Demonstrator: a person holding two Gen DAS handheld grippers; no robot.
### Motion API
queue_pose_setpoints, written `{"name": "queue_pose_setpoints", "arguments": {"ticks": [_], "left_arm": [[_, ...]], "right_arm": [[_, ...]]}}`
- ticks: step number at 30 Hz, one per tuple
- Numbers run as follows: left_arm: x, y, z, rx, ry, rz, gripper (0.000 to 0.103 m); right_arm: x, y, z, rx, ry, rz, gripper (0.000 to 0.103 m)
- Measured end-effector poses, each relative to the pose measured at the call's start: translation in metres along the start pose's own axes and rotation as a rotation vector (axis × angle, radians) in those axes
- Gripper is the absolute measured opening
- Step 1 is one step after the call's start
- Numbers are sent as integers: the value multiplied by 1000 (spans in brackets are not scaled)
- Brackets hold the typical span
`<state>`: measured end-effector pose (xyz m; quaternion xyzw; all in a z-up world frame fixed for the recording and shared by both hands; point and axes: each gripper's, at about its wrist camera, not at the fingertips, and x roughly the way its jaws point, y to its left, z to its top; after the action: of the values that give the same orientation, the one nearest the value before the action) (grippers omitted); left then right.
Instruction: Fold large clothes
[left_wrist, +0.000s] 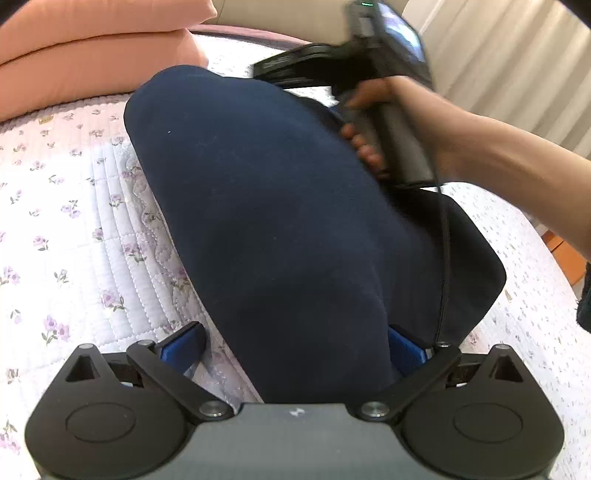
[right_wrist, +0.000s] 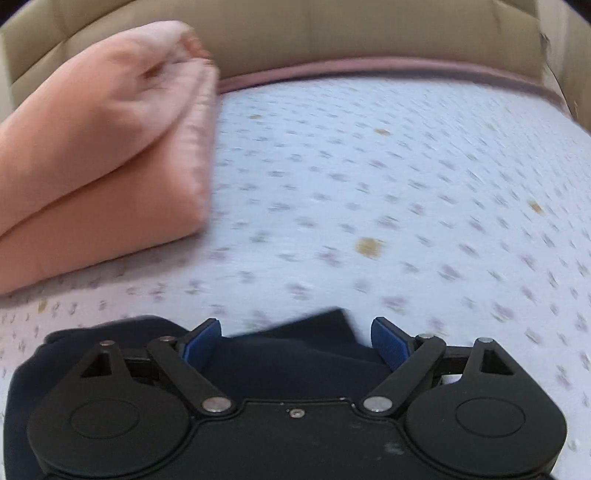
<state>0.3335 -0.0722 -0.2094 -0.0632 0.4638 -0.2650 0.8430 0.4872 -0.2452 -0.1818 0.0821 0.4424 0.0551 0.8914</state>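
A large navy blue garment (left_wrist: 273, 206) lies folded in a long band on the floral quilt (left_wrist: 74, 236), running away from the left wrist view. My left gripper (left_wrist: 295, 347) is open, its blue pads (left_wrist: 184, 347) wide apart astride the near end of the garment. My right gripper (left_wrist: 295, 70), held in a bare hand, hovers over the garment's far end. In the right wrist view it (right_wrist: 295, 339) is open over a navy edge (right_wrist: 303, 354), with nothing held between the pads.
A folded salmon-pink blanket (right_wrist: 96, 155) sits at the head of the bed, also in the left wrist view (left_wrist: 88, 55). A beige padded headboard (right_wrist: 332, 33) stands behind. Pale curtains (left_wrist: 509, 66) hang at the right. The quilt (right_wrist: 406, 192) stretches to the right.
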Motion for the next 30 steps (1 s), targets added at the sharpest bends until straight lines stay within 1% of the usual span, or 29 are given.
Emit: {"name": "queue_pose_setpoints", "arguments": {"ticks": [1,2,4,5,7,8,9,10,11,12,13,14,15,16,17,19,20,21,22,24,25,26,27,28,30], "left_arm": [[0,0,0,-1,0,0,103],[0,0,0,-3,0,-1,103],[2,-4,1,-3,1,-1,103],[4,-4,1,-3,2,-1,103],[6,-4,1,-1,2,1,103],[6,-4,1,-2,2,1,103],[6,-4,1,-3,2,1,103],[7,-4,1,-3,3,1,103],[7,-4,1,-3,5,2,103],[7,-4,1,-4,6,3,103],[6,-4,1,-4,9,2,103],[6,-5,1,-1,7,3,103],[5,-5,1,-1,5,3,103],[5,-5,1,-2,6,5,103],[5,-6,1,-1,7,6,103],[4,-7,1,1,10,10,103],[4,-7,1,3,8,11,103],[3,-6,1,-1,6,9,103],[3,-6,1,-7,4,7,103],[1,-6,0,-15,1,8,103],[0,-7,-1,-16,3,10,103],[-1,-9,-2,-15,7,11,103],[-2,-10,-3,-9,11,11,103],[-3,-13,-5,1,16,9,103],[-4,-18,-11,25,16,14,103]], "right_arm": [[-17,-11,-1,13,-25,38,103],[-33,-16,-4,3,-53,58,103],[-66,-23,-10,-49,-96,123,103],[-86,-25,-17,-96,-112,170,103],[-110,-22,-33,-185,-114,227,103],[-120,-17,-46,-259,-98,265,102],[-127,-11,-62,-345,-92,279,102],[-129,-6,-78,-428,-95,255,102],[-124,-4,-91,-501,-72,190,102],[-114,-5,-100,-537,-44,123,102],[-106,-18,-105,-507,-45,94,102],[-103,-34,-106,-450,-49,111,103],[-100,-51,-105,-392,-33,132,103],[-97,-66,-106,-355,-18,46,103],[-99,-75,-106,-346,-16,49,103],[-107,-79,-105,-331,-11,-38,103],[-117,-76,-104,-333,-10,-53,102],[-126,-71,-103,-325,-28,-52,102],[-142,-64,-103,-313,-67,-19,102],[-167,-46,-104,-317,-130,106,102],[-176,-36,-107,-341,-142,151,102],[-182,-19,-112,-394,-128,184,102],[-182,-6,-118,-442,-97,187,102],[-178,3,-125,-487,-64,168,102],[-164,9,-143,-554,7,100,102]]}}
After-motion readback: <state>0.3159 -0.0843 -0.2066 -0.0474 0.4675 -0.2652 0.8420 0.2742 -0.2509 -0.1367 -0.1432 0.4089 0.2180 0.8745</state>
